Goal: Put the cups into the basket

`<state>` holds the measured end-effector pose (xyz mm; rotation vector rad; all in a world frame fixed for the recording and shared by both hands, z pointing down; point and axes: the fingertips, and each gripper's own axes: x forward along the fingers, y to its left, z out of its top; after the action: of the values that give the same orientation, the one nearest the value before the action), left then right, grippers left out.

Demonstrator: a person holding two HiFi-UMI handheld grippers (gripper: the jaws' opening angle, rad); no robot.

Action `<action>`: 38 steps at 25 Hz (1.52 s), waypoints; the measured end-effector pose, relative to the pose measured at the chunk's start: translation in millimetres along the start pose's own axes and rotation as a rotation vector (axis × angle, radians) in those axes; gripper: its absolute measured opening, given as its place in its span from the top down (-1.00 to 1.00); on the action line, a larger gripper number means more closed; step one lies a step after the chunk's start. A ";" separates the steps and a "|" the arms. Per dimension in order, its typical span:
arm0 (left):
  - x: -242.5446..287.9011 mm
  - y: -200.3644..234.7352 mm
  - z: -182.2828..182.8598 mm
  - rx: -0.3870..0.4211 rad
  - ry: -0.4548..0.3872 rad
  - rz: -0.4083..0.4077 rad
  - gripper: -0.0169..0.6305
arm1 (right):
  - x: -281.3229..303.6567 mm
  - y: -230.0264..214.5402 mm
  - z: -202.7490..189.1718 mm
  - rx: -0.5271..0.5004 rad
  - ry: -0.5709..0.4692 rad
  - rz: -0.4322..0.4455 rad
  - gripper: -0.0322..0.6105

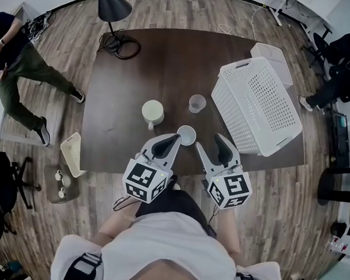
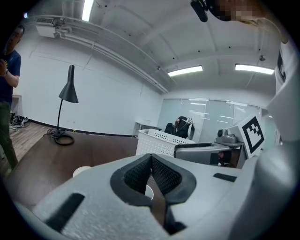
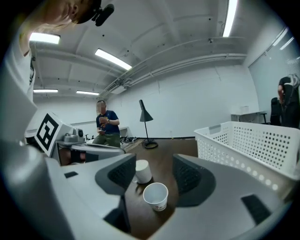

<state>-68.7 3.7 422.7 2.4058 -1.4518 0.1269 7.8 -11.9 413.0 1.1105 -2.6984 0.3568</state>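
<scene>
Three cups stand on the dark table (image 1: 168, 65): a cream mug (image 1: 152, 112), a clear cup (image 1: 197, 103) and a white paper cup (image 1: 186, 135). The white perforated basket (image 1: 257, 103) sits at the table's right side, tilted, with nothing visible in it. My left gripper (image 1: 174, 140) is shut and holds nothing; its tips are just left of the paper cup. My right gripper (image 1: 212, 146) is open, just right of that cup. In the right gripper view the paper cup (image 3: 156, 195) stands ahead of the open right gripper (image 3: 154, 174), untouched, with the mug (image 3: 143, 171) behind it.
A black lamp (image 1: 112, 5) and its coiled cable (image 1: 119, 44) are at the table's far left corner. A smaller white bin (image 1: 269, 53) stands behind the basket. One person (image 1: 20, 68) is on the floor at left, another (image 1: 345, 70) is seated at right. The table's front edge lies just below my grippers.
</scene>
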 end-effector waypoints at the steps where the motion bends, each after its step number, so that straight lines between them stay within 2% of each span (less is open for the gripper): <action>1: 2.4 3.2 -1.0 -0.001 0.005 -0.005 0.91 | 7.0 1.2 -3.8 -0.006 0.040 0.025 0.12; 4: 9.4 15.4 -5.7 -0.009 0.021 -0.014 0.91 | 28.1 7.0 -24.7 -0.061 0.189 0.103 -0.12; 7: 17.5 30.8 -11.7 -0.008 0.039 -0.010 0.91 | 47.3 10.2 -53.7 -0.180 0.350 0.151 -0.29; 16: 38.0 61.0 -40.6 -0.056 0.103 -0.009 0.91 | 78.8 18.3 -115.1 -0.355 0.644 0.243 -0.33; 27: 55.5 73.6 -62.7 -0.078 0.163 -0.042 0.91 | 102.0 17.4 -153.6 -0.414 0.820 0.291 -0.33; 38: 61.0 71.3 -70.3 -0.092 0.195 -0.084 0.91 | 105.3 14.9 -162.5 -0.401 0.865 0.265 -0.32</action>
<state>-95.4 -55.8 520.2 2.3048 -1.2413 0.2607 -61.0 -23.2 594.2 0.3469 -1.9933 0.2382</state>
